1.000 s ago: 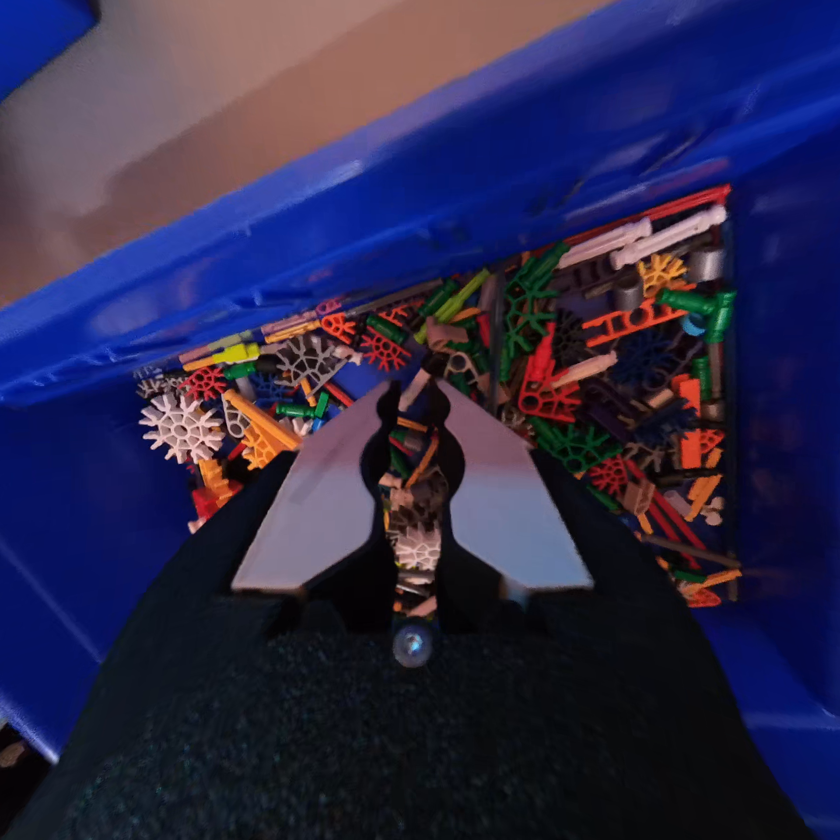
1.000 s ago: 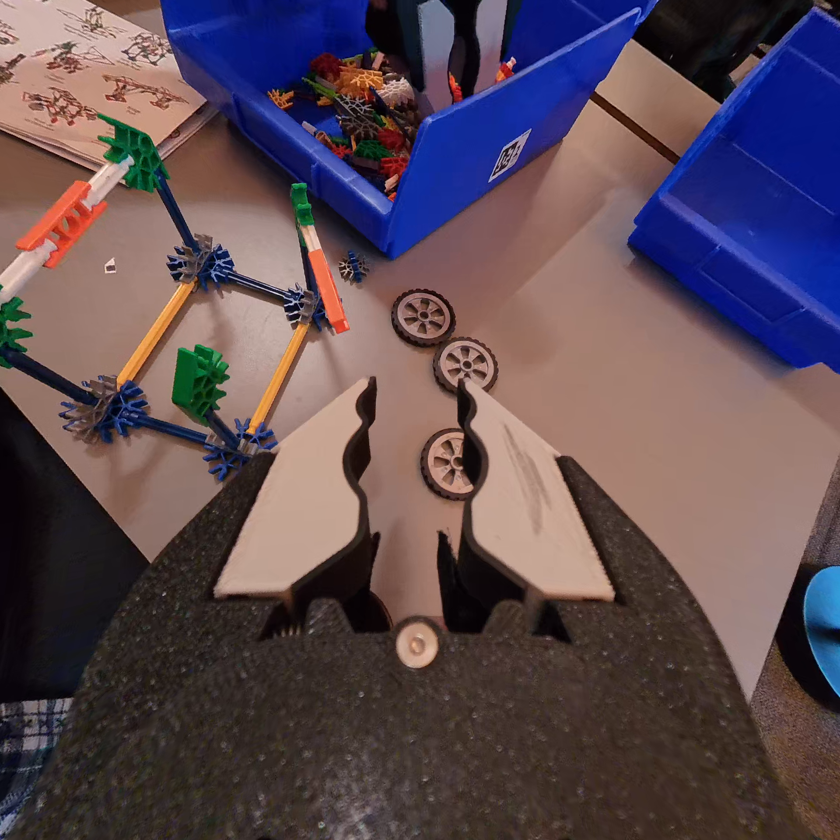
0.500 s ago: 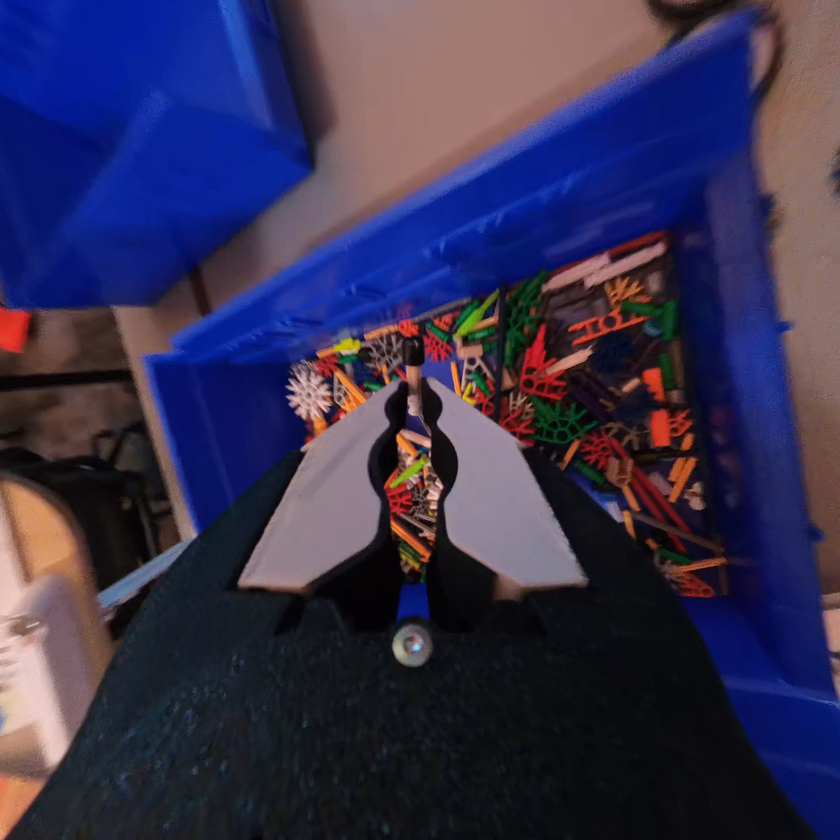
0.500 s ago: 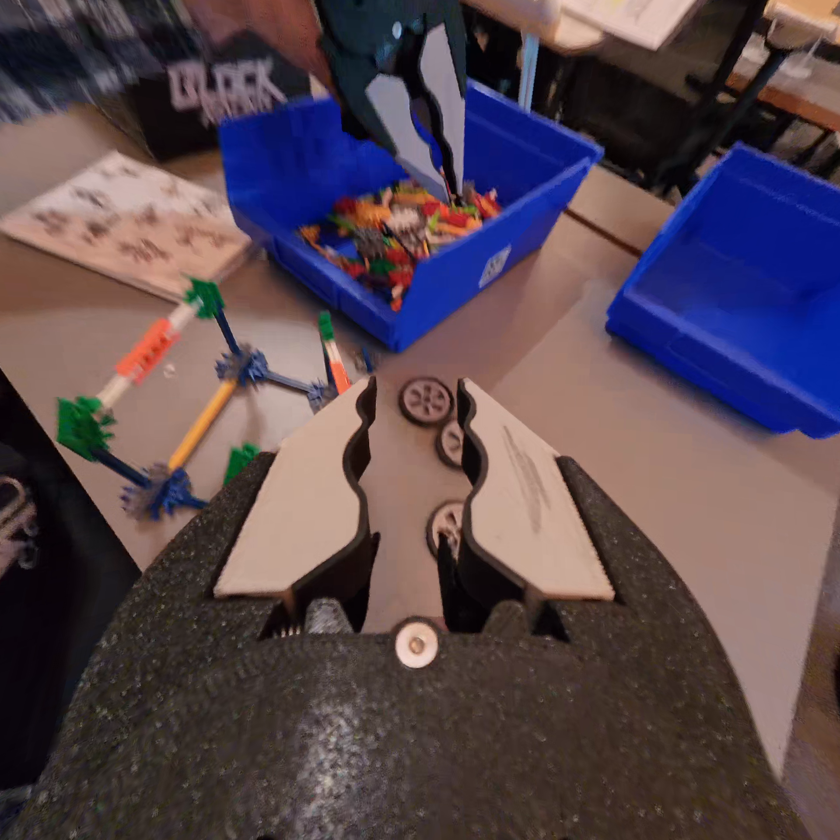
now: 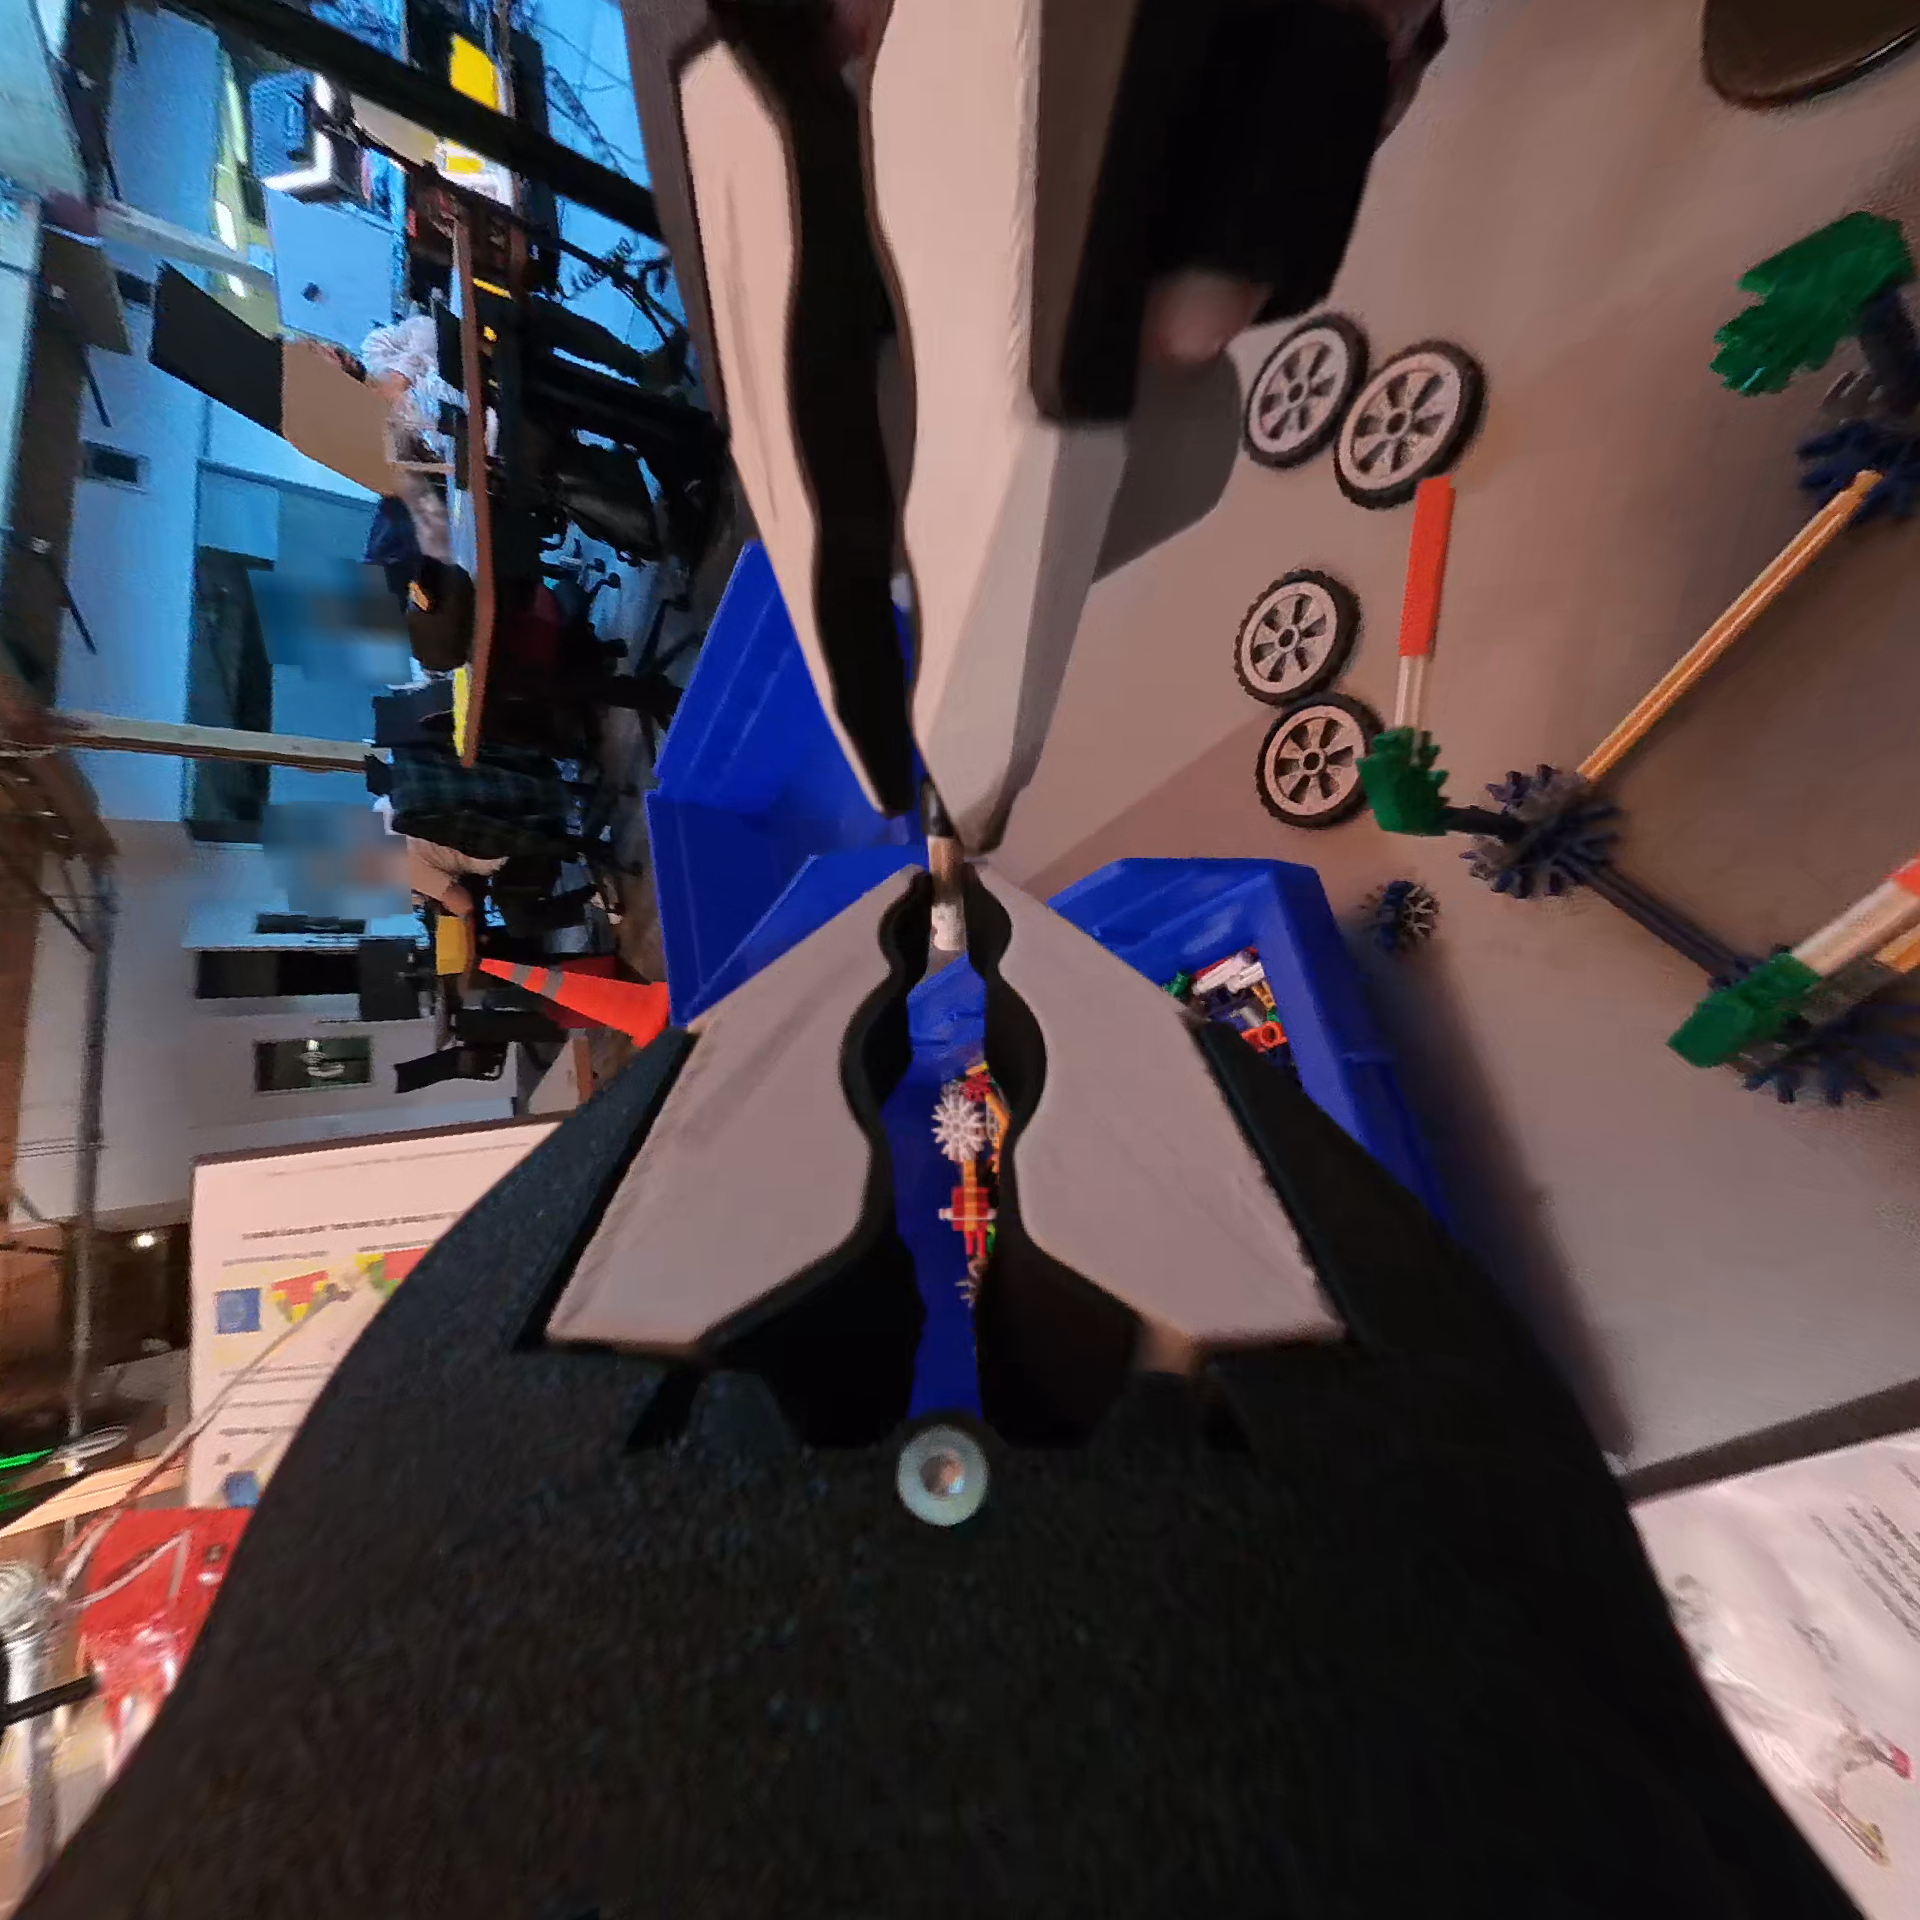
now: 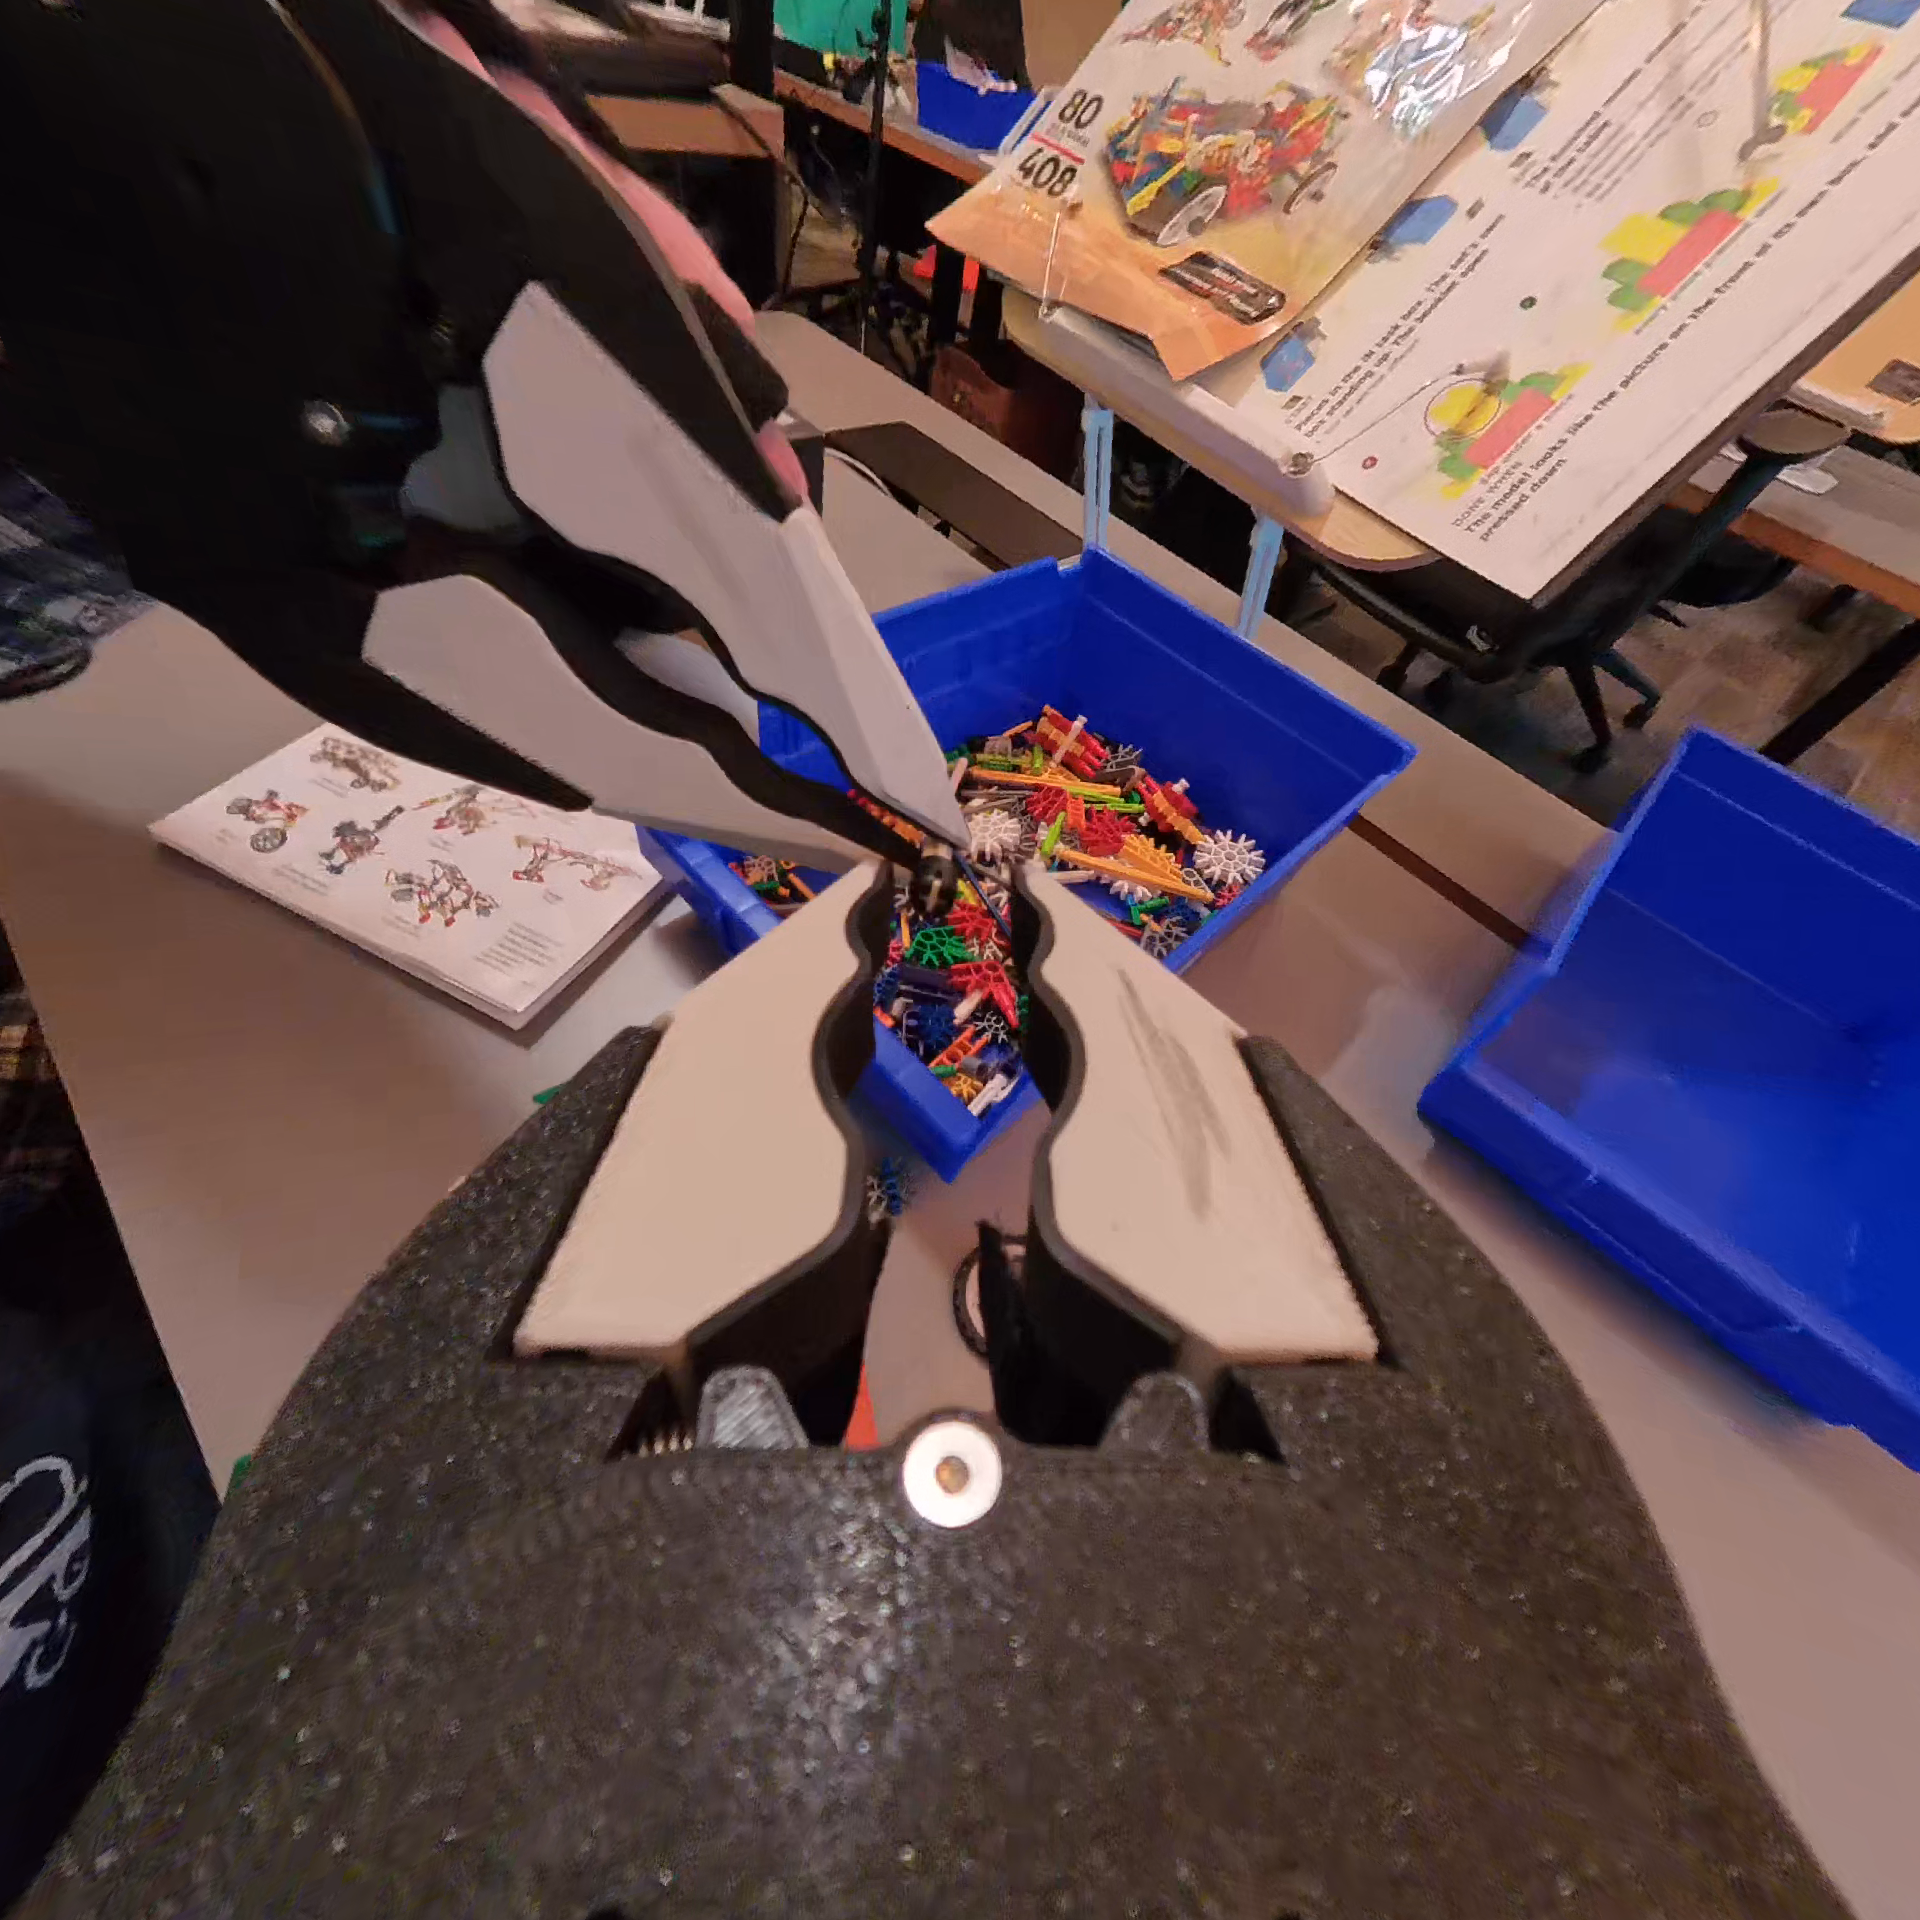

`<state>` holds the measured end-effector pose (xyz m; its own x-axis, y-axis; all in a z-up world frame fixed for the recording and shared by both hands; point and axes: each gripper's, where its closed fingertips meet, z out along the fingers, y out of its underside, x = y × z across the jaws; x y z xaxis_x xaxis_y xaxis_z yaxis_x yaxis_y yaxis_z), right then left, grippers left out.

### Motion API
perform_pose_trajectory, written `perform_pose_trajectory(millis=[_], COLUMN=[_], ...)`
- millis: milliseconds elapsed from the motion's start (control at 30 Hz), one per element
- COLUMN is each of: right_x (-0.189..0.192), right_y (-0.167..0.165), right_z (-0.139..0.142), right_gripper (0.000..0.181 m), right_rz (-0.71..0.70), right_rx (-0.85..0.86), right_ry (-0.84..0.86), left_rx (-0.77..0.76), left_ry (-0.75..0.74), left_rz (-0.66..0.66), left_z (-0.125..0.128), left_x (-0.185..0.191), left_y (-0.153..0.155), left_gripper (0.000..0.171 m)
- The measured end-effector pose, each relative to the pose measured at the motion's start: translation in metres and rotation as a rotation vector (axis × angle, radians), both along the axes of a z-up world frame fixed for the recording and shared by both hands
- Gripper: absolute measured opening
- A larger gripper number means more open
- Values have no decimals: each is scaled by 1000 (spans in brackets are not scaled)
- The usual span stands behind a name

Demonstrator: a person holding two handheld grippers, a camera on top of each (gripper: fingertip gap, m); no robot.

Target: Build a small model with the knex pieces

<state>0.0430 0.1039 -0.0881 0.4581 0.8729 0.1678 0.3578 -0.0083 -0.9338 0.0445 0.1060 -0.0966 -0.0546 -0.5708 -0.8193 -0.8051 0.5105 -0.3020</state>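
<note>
1. Where the left gripper (image 5: 945,883) has its two tips, they are squeezed shut on a small rod (image 5: 943,902). The rod is pale with a dark end, and the dark end sticks out past the tips.
2. The right gripper (image 6: 956,894) points at the left one, tip to tip. Its jaws are a little apart, one on each side of the rod's dark end. They do not seem to pinch it, but it is so close that it is hard to be sure.
3. The rod is up in the air, off the table (image 6: 260,1091). In the right wrist view it shows in front of the full blue bin (image 6: 1195,665).
4. That bin holds a heap of little building pieces: red, green, orange, yellow and white ones.
5. An empty blue bin (image 6: 1714,1039) sits apart from the full one.
6. Four grey wheels (image 5: 1294,636) with black tyres lie flat on the table, near each other.
7. Beside the wheels lies a built frame (image 5: 1538,831) of rods with blue and green joining bits.
8. A booklet (image 6: 416,862) with pictures lies open, just beside the full bin.
9. Farther off, a slanted board (image 6: 1558,260) with printed pages stands behind the table.
</note>
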Motion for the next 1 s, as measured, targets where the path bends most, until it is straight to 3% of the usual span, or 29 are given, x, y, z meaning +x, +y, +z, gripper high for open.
perform_pose_trajectory(millis=[133, 600, 1000], right_x=[-4, -17, -34], right_y=[-4, -19, -57], right_z=[2, 20, 21], right_gripper=[7, 6, 6], right_rz=[3, 125, 325], right_rx=[54, 15, 17], right_ry=[-38, 42, 57], left_rx=[27, 83, 27], left_ry=[-17, -74, -205], left_rz=[13, -23, -79], left_z=[5, 20, 22], left_x=[0, -11, -29], left_y=[-4, -11, -54], left_gripper=[3, 4, 3])
